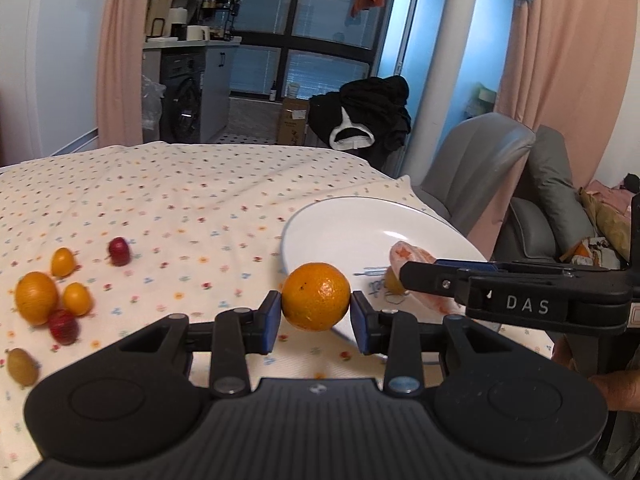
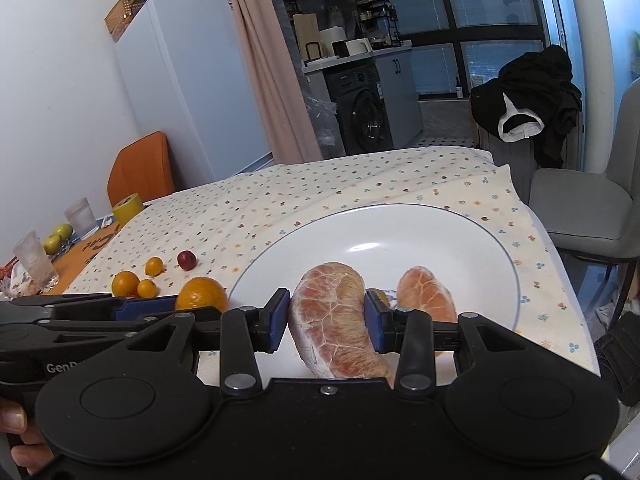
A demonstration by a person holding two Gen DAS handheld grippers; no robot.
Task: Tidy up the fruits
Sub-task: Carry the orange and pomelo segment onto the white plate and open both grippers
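Left hand-held gripper [image 1: 316, 314] pinches orange [image 1: 316, 296] — beside plate [image 1: 340, 232].

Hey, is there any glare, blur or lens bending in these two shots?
Left wrist view: glare spot on the plate; the fruits at the left edge, like the kumquat, look smeared. Right wrist view: a bright reflection on the plate; the fridge bows from fisheye distortion.

Pomelo segment [image 2: 336, 320] between jaws, over plate [image 2: 460, 232].
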